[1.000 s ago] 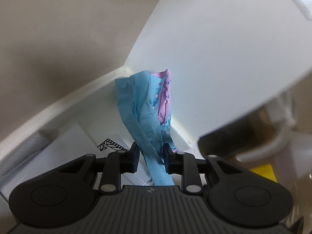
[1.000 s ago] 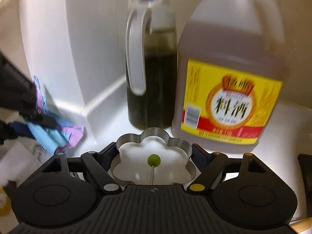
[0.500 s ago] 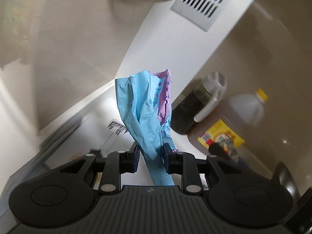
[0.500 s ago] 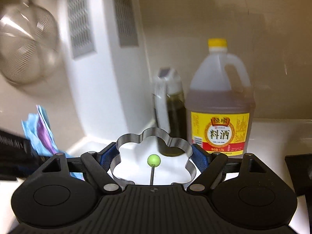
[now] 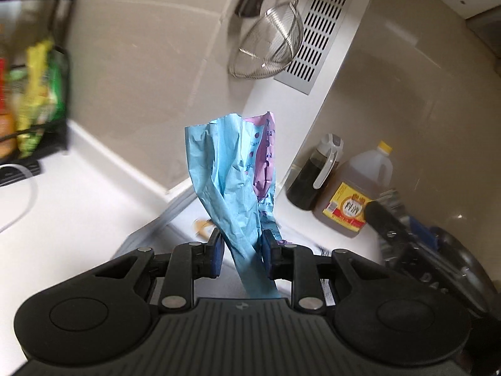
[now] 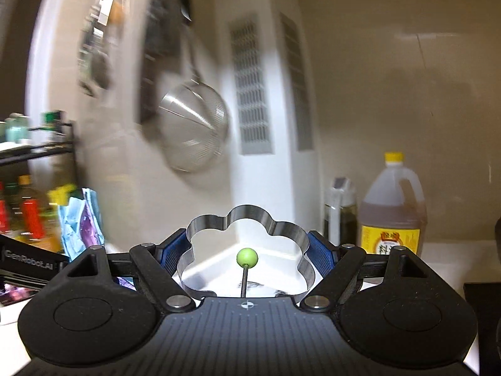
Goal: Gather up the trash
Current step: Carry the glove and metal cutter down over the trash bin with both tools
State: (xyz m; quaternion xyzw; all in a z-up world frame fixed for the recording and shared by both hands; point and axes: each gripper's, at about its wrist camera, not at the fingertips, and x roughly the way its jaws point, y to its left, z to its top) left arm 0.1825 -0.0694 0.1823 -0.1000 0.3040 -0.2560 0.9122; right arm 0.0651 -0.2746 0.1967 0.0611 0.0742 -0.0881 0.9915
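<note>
My left hand-held gripper (image 5: 241, 249) is clamped on the crumpled blue-and-pink wrapper (image 5: 233, 178) at frame centre; my right hand-held gripper (image 6: 245, 255), spread wide, grips a flower-shaped metal ring (image 6: 244, 219).

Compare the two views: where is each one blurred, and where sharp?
Left wrist view: crumpled blue-and-pink wrapper and strainer sharp; shelf rack at the left edge smeared. Right wrist view: flower-shaped metal ring crisp; strainer and shelf streaked.

Kitchen corner: beige tiled walls (image 5: 141, 72) meet a white counter (image 5: 78, 206) — a white column with grey vent grilles (image 5: 325, 28) rises between them, a wire strainer (image 5: 269, 44) hanging beside; a black rack (image 6: 37, 150) stands left.
</note>
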